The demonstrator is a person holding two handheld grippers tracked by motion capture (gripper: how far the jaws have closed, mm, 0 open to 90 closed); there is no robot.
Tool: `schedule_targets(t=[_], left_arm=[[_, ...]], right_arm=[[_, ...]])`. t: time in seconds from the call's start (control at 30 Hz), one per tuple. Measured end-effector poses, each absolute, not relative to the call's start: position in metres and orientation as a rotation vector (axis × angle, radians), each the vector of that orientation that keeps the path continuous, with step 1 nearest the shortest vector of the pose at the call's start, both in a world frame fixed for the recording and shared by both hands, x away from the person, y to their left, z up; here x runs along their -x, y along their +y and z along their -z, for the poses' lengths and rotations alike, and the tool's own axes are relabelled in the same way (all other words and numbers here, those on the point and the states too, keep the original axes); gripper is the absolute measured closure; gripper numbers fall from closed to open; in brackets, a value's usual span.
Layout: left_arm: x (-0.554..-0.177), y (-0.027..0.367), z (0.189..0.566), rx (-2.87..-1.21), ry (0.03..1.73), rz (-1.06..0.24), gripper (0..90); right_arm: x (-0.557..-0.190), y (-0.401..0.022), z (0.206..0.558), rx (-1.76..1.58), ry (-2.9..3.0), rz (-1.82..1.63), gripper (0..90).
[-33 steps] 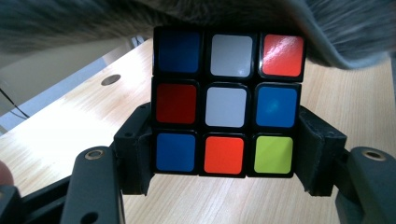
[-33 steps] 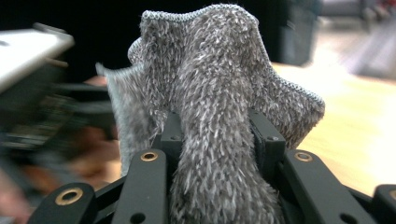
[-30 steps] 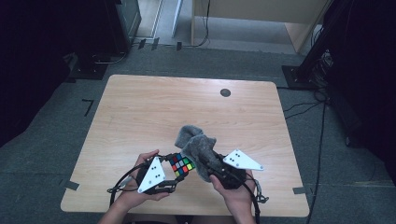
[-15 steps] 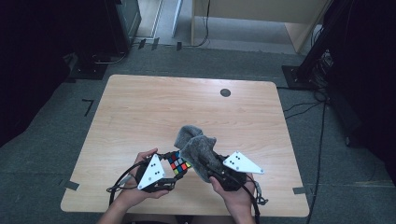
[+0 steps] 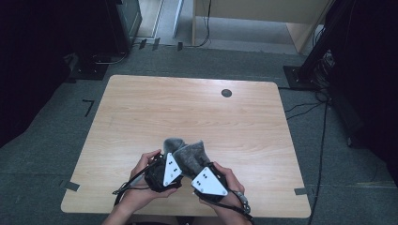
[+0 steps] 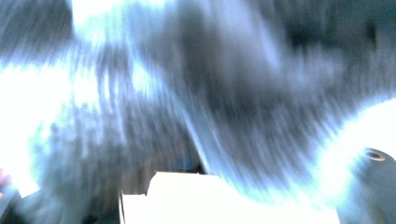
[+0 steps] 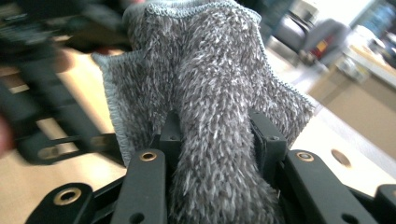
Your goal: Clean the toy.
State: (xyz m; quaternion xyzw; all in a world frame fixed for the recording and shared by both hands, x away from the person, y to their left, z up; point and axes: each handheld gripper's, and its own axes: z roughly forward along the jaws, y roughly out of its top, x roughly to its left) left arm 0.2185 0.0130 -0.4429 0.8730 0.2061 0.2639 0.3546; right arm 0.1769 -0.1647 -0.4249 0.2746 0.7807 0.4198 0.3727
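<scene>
2 right gripper [image 7: 212,140] jaws clamped on grey cloth [image 7: 205,84]; left gripper [image 5: 162,171] jaws closed.

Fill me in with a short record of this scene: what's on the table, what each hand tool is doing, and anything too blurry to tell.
Surface: wooden table
Main item: fluffy grey cloth, bunched upright between the two tools
Right gripper: jaws clamped on the cloth
Left gripper: shut, close against the cloth; what it holds is hidden
Left gripper view: blurred grey
Also on table: small dark round mark near the far edge
</scene>
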Motion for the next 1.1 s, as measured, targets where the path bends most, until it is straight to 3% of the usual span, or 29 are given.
schedule_targets(t=[0.23,0.4,0.63,0.87,0.97,1.1], left_arm=[[-0.216,0.012,0.441,-2.248,0.508,-0.702,34.4],[-0.217,0.013,0.443,-2.253,0.513,-0.694,34.4],[-0.217,0.016,0.439,-2.209,0.5,-0.659,34.4],[-0.22,0.036,0.442,-1.999,0.44,-0.576,34.3],[-0.214,0.041,0.442,-1.922,0.349,-0.531,34.3],[-0.214,0.046,0.441,-1.885,0.34,-0.51,34.3]], right_arm=[[-0.17,-0.15,0.428,-0.56,2.079,-1.085,64.5],[-0.178,-0.167,0.421,-0.746,1.993,-1.047,64.5],[-0.171,-0.156,0.422,-0.619,2.067,-1.111,63.5],[-0.186,-0.204,0.408,-0.915,1.948,-1.373,63.5],[-0.19,-0.205,0.409,-0.922,1.996,-1.571,63.6],[-0.197,-0.21,0.417,-1.0,1.989,-1.518,63.9]])
